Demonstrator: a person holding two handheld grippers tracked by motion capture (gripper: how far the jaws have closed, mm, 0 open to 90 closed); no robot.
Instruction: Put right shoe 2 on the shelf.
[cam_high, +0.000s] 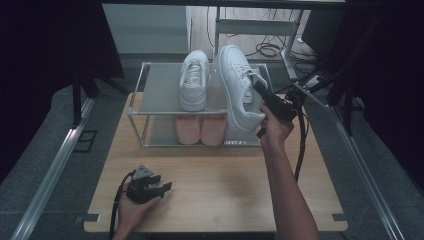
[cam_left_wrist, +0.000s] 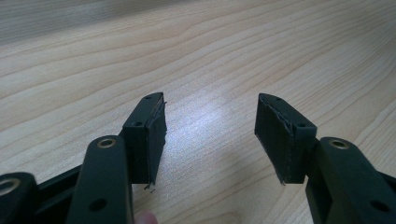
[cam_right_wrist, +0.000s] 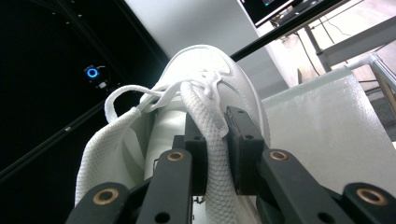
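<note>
A white sneaker (cam_high: 238, 87) hangs tilted over the right part of the rack's top shelf (cam_high: 162, 92), its heel past the front edge. My right gripper (cam_high: 261, 91) is shut on the padded side of its collar (cam_right_wrist: 212, 154), seen between the pads in the right gripper view. A second white sneaker (cam_high: 194, 79) lies flat on the same shelf to its left. Below, a pair of pink shoes (cam_high: 201, 129) sits on the lower shelf. My left gripper (cam_high: 162, 183) rests low over the wooden table (cam_left_wrist: 205, 56) near the front left, open, with nothing between its fingers (cam_left_wrist: 147, 135).
The metal-framed rack (cam_high: 135, 112) stands at the far half of the table. A cable (cam_high: 301, 142) trails from the right gripper along the table's right side. Black stands and dark curtains flank both sides; cables lie on the floor behind.
</note>
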